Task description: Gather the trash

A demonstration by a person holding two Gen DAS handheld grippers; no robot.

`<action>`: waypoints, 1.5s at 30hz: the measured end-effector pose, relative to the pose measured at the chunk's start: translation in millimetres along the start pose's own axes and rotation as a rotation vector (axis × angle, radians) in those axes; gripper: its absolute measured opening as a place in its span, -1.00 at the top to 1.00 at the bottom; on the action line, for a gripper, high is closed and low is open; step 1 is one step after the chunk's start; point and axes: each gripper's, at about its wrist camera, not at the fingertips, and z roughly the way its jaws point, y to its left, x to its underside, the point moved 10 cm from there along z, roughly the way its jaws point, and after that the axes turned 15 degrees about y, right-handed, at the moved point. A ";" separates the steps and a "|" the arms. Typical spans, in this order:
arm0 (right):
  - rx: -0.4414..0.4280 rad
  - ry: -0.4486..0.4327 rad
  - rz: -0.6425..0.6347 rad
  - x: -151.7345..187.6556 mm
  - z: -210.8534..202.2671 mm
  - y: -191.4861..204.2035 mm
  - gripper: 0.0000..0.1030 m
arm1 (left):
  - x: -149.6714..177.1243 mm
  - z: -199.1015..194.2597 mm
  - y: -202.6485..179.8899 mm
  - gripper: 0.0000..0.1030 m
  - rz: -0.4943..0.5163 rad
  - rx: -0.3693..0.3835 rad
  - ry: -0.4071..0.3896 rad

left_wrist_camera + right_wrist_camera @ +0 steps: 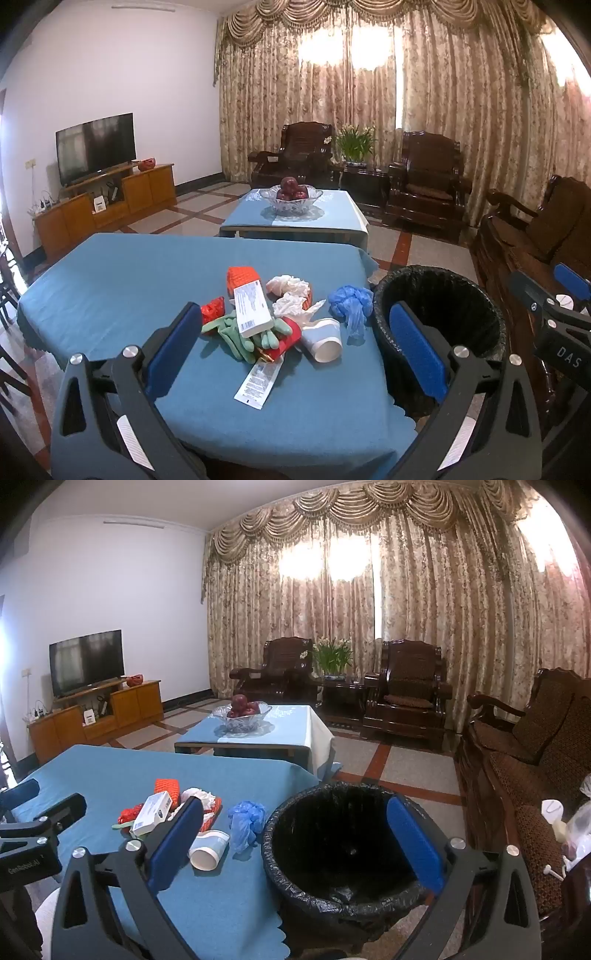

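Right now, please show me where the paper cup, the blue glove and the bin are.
paper cup (324, 339): left wrist view, on its white side wall.
blue glove (349, 300): left wrist view, on the crumpled knot.
bin (295, 882): right wrist view, on the near rim's black liner.

Both tongs — left (295, 343), right (295, 840) — agape, empty

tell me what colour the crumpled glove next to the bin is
Blue. The crumpled glove lies on the tablecloth beside the black-lined bin; it shows best in the left wrist view.
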 end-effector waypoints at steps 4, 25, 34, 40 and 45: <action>-0.003 0.004 0.001 0.1 1.2 0.1 -0.89 | -0.1 0.0 -0.4 -0.91 0.001 0.002 -0.001; -0.006 0.005 0.009 4.7 4.1 -3.7 -0.89 | -0.6 -3.0 0.4 -0.91 -0.003 -0.002 -0.005; -0.007 0.005 0.010 4.4 4.2 -4.1 -0.89 | -1.1 -5.3 2.0 -0.91 -0.003 0.000 -0.002; -0.007 0.005 0.010 4.2 3.9 -4.0 -0.89 | -0.6 -2.8 0.1 -0.91 -0.001 -0.002 -0.005; -0.007 0.005 0.010 3.6 3.4 -3.7 -0.89 | -0.7 -3.5 -0.1 -0.91 -0.001 -0.003 -0.006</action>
